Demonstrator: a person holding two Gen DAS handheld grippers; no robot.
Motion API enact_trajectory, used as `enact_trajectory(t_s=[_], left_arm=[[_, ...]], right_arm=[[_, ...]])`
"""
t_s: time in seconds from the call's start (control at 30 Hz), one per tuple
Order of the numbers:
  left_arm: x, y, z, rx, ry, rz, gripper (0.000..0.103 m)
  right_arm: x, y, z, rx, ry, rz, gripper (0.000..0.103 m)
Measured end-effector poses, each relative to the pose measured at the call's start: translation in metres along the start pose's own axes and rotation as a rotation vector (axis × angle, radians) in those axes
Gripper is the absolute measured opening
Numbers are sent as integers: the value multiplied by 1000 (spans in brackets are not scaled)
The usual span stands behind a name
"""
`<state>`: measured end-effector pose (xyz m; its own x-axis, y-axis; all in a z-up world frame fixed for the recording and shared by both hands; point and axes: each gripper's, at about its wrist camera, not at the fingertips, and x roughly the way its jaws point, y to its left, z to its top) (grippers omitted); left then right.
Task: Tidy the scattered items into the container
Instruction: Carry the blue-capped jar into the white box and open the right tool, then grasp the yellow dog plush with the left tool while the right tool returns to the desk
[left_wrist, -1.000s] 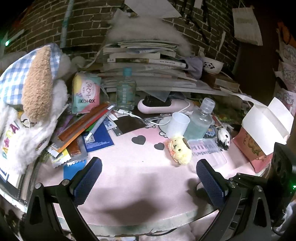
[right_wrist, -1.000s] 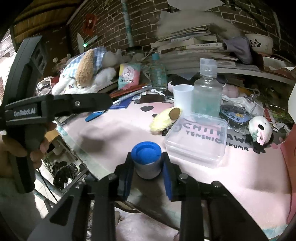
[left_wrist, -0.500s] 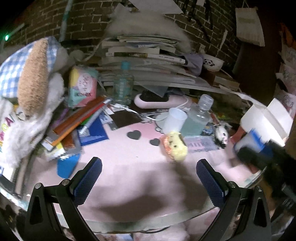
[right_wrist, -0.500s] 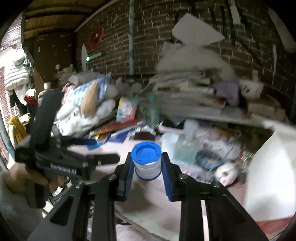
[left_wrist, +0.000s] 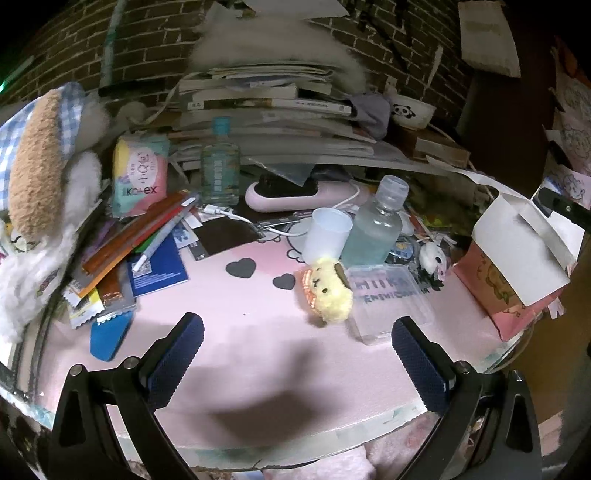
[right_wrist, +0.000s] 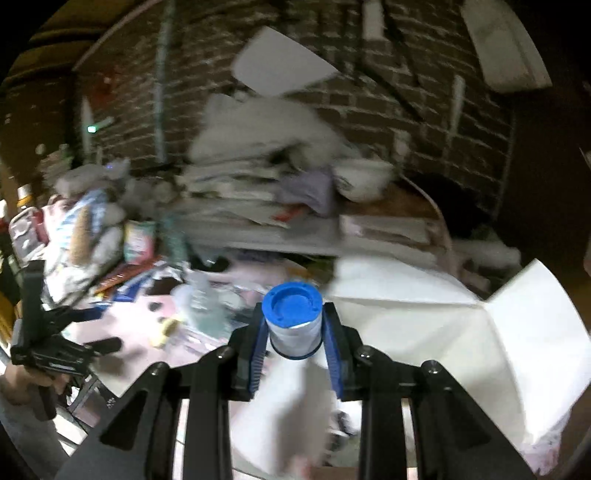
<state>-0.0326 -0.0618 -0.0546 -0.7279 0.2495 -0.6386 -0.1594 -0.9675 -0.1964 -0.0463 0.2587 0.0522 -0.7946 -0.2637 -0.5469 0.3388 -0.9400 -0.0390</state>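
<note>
Blue-capped jar (right_wrist: 293, 319) pinched in right claw (right_wrist: 295, 350), above white box (right_wrist: 461, 332), left claw (left_wrist: 295, 362) spread.

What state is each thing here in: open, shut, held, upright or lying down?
Left gripper: open, empty.
Right gripper: shut on blue-capped jar.
Pink box: flaps open, upright.
White cup: upright, tilted a little.
Clear bottle: capped, upright.
Yellow plush: lying on mat.
Clear case: lid shut, flat.
Back bottle: capped, upright.
</note>
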Motion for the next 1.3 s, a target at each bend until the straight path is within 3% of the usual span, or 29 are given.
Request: enact_trajectory(t_s=[0.13,0.43,0.53,0.63,0.73,0.83,1.0,1.13,1.3], left_arm=[[1,-4,1,5,3,1,102],[9,-16,0,33,41,-68,102],[11,-18,-1,27,58,-111,102],[14,-19,-1,30,71,-91,102],[18,-20,-2,41,81,-53,102],[19,-19,-2,38,80,-61,102],[25,-17,-4,31,91,-70,101],[27,-16,-4,28,83,-88,101],[31,-15,0,44,38,-75,99]], right_arm=[[13,-30,-2,-5,131,-74,26],[53,-65,-14,-32,408,-100,26],[62,-63,-18,-83,462,-127,26],[65,-60,-20,-106,476,-137,26],[63,-57,-21,-118,467,-151,28],[61,-54,-21,-126,451,-166,41],[47,-51,-11,-102,373,-168,42],[24,-36,3,-42,249,-50,53],[-8,10,12,-26,80,193,53]])
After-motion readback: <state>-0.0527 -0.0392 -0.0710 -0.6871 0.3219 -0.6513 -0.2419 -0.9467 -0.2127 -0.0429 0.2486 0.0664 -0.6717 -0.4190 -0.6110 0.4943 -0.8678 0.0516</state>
